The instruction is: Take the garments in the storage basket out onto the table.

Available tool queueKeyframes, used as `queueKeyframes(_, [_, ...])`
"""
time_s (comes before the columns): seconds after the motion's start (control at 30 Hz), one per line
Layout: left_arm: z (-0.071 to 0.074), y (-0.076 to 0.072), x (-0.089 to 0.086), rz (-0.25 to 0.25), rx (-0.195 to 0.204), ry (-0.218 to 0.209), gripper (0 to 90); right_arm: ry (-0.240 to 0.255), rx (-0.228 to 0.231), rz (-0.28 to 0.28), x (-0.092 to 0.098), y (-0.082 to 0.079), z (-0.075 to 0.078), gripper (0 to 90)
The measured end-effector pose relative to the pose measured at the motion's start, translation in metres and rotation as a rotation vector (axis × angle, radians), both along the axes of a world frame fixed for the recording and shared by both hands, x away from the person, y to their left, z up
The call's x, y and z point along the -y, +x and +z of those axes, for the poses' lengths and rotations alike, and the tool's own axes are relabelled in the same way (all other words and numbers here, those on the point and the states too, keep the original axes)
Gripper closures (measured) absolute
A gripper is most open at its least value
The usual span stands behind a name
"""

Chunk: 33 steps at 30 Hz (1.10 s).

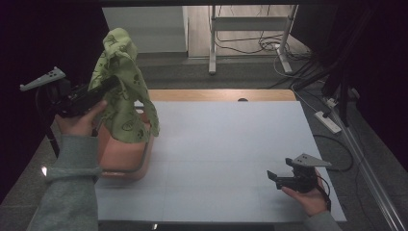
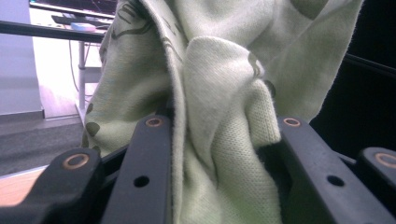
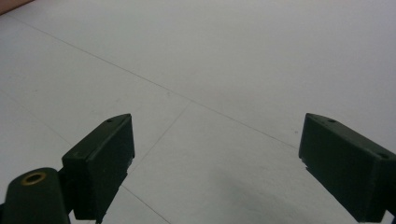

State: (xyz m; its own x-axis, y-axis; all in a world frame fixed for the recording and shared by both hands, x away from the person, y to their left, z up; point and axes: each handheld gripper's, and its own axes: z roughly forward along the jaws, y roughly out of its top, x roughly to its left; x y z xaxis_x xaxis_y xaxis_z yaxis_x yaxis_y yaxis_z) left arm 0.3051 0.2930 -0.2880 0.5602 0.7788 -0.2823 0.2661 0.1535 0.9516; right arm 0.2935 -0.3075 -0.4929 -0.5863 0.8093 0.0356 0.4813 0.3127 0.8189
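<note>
Green patterned cloth [image 1: 121,82] clamped in my left gripper [image 1: 103,85], lifted above the orange basket [image 1: 124,153].
Cloth's lower edge drapes over the basket's rim; my right gripper [image 1: 274,177], well right of the basket, jaws wide with nothing between.

Soft knitted cloth [image 2: 224,154] in pale green with darker printed shapes, fuzzy at the edges, fine ribbed weave plain in the left gripper view. Matt black plastic on the left gripper [image 2: 219,140], with 4 coppery metal rivets set in it. Same matt dark plastic on the right gripper [image 3: 215,163], 1 brass-coloured rivet. Smooth, dull white table [image 1: 231,144] surface with faint seams, bare pale wood at its far edge. Smooth orange plastic basket [image 1: 122,154] with slight sheen.
</note>
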Motion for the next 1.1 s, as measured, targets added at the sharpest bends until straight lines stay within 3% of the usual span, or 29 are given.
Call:
queueKeyframes(0.5, [0.015,0.007,0.031,-0.079,0.028,-0.009,70.4,-0.001,0.0,0.001,0.0,0.0,0.0,11.3])
queueKeyframes(1.1, [-0.01,0.013,0.06,-0.166,-0.012,-0.02,70.3,0.0,0.003,0.002,0.0,0.0,0.001,11.3])
